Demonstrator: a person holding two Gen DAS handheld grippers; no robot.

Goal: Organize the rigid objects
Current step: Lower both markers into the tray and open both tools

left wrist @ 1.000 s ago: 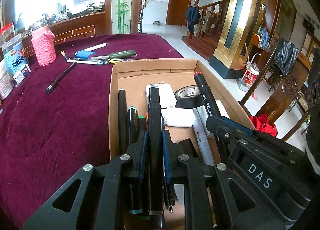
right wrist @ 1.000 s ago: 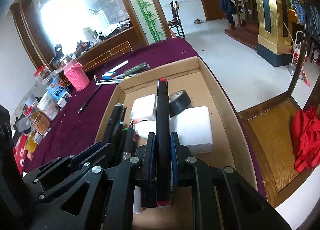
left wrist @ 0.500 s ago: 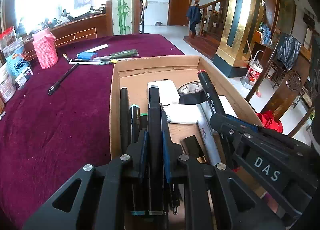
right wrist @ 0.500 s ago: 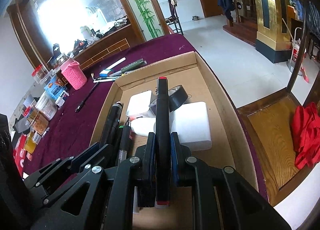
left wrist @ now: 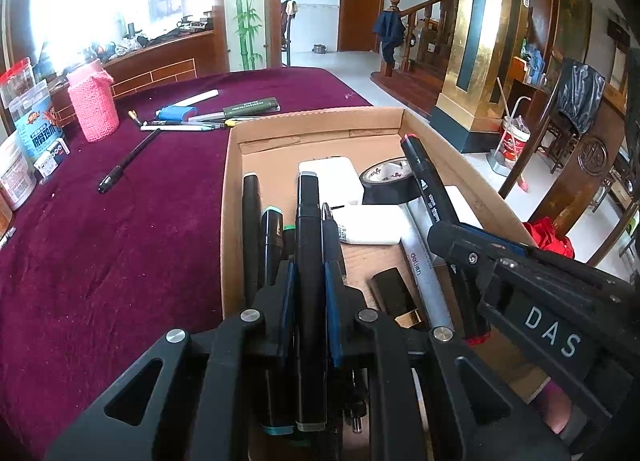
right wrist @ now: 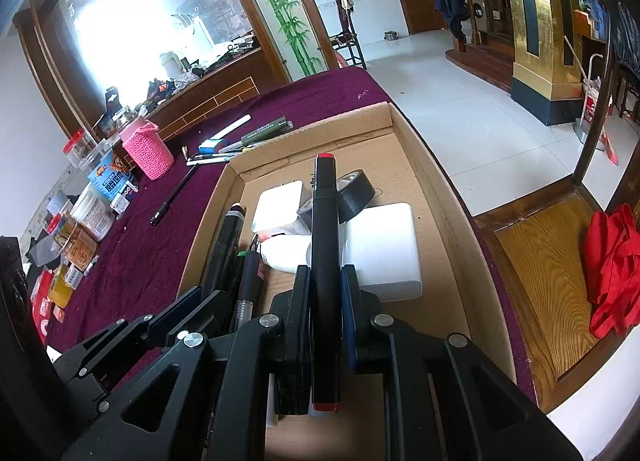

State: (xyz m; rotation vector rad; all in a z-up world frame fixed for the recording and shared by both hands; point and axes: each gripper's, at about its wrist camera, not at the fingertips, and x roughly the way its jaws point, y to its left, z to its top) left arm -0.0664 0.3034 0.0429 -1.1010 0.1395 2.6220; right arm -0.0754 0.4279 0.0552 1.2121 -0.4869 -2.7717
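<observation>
Clamping one black marker each, L gripper (left wrist: 310, 273) & R gripper (right wrist: 326, 281) over cardboard box (right wrist: 436, 181).

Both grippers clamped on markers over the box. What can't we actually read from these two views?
- Left wrist view: the near end of the cardboard box floor is hidden behind the left gripper.
- Right wrist view: whether the red-capped marker touches the tape roll behind it is unclear.
- Both views: print on the pens on the cloth is too small to read.
</observation>
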